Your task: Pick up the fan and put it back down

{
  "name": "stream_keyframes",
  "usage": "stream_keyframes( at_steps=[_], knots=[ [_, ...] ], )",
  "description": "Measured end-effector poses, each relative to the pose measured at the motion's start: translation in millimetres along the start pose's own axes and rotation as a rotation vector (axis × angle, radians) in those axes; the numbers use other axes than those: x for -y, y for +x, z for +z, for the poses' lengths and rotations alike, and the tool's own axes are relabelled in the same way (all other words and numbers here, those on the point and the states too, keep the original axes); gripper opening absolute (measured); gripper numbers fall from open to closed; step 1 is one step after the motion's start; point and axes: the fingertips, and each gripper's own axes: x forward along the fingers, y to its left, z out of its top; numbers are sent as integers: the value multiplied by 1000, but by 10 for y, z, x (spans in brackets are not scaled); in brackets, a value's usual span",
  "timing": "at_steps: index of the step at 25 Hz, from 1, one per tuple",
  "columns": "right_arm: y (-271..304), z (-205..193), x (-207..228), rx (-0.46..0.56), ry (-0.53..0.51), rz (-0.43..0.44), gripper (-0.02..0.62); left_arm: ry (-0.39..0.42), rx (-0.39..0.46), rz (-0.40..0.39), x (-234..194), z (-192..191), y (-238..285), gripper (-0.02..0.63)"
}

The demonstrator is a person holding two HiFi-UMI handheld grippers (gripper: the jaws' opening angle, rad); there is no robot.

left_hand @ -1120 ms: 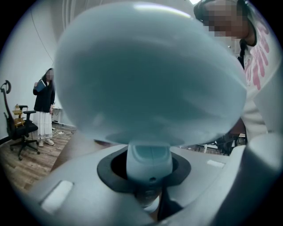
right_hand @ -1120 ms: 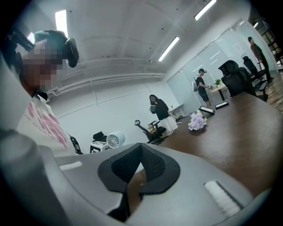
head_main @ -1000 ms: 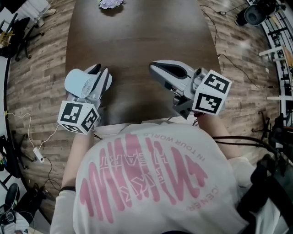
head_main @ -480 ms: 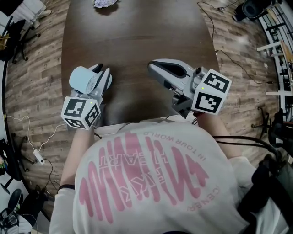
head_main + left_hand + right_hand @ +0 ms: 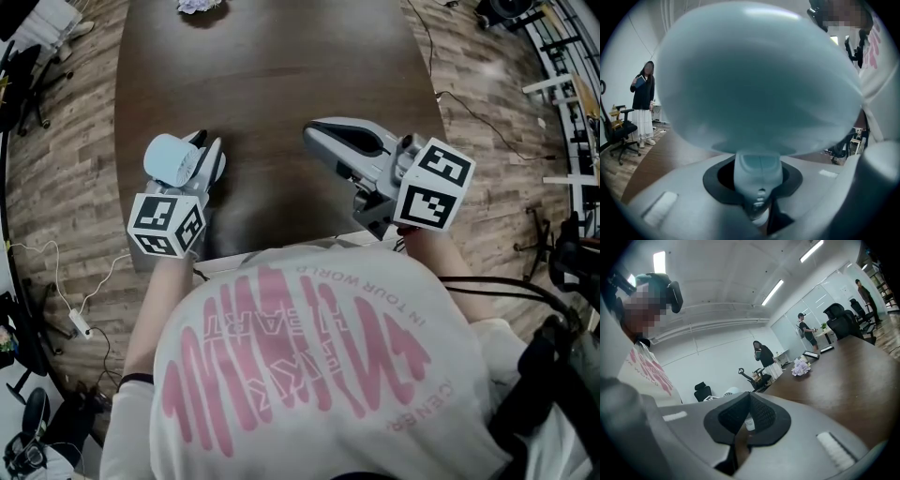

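A pale blue fan (image 5: 170, 159) sits in my left gripper (image 5: 201, 157) over the left side of the dark wooden table (image 5: 272, 75). In the left gripper view its round head (image 5: 754, 79) fills most of the picture. Its slim stem (image 5: 757, 176) is pinched between the jaws of the left gripper (image 5: 758, 199), which is shut on it. My right gripper (image 5: 317, 133) hovers over the table's near middle, to the right of the fan and apart from it. In the right gripper view the right gripper (image 5: 747, 420) has its dark pads together with nothing between them.
A small purple flower bunch (image 5: 197, 6) lies at the table's far end, also visible as flowers (image 5: 801, 366). Cables and a plug (image 5: 75, 319) trail on the wood floor at left. Several people (image 5: 643, 108) and office chairs (image 5: 621, 136) stand around the room.
My left gripper has sunk toward the table with the fan still in it. The right gripper has stayed where it was.
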Motion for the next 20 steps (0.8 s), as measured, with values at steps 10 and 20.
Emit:
stream_keyframes(
  at_steps=[10, 20],
  knots=[
    [60, -46, 97, -11, 20, -4, 6, -11, -48, 6, -102, -212, 77, 118],
    [64, -38, 135, -13, 20, -12, 6, -7, -85, 6, -110, -372, 93, 118]
  ],
)
